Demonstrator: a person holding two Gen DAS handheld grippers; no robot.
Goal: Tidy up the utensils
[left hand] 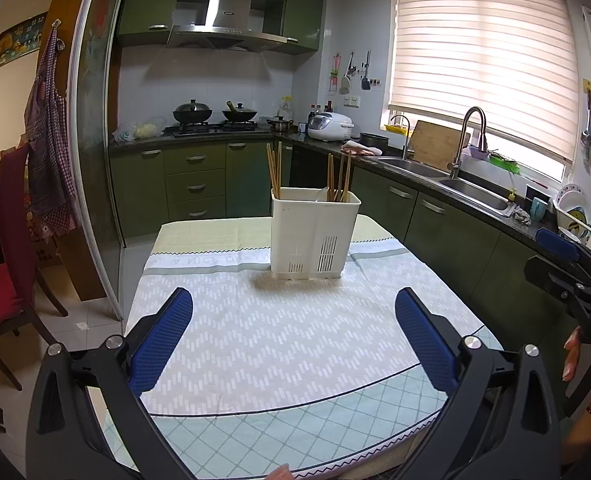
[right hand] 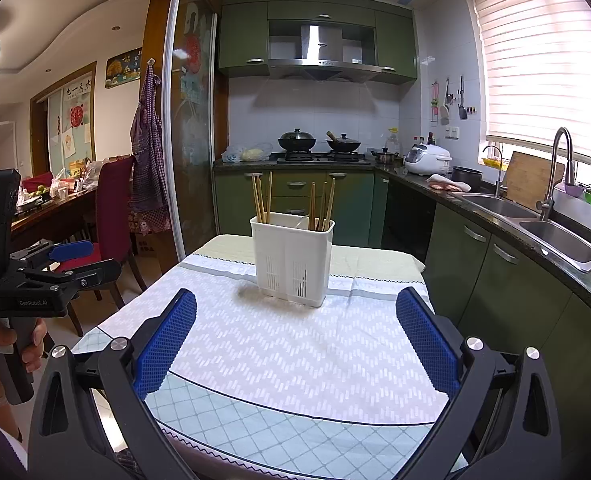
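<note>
I've got both grippers hovering low over the near edge of the table, pointed forward at the holder. Left gripper: blue pads spread wide, nothing between them. Right gripper: same, pads wide apart and empty. In the left view my right gripper shows at the far right edge, a hand wrapped on its grip; in the right view the left gripper sits at the far left, held by the other hand, its fingers level and off the table's side. The holder is a white slotted box standing upright on the cloth, toward the far half of the table, well ahead of both sets of fingertips and roughly centred between them in each view. It has two compartments: one bunch of chopsticks stands in the left one, another bunch in the right one, all leaning slightly. Something pale sits in the right compartment too, can't tell what. Nothing is touching either gripper.
</note>
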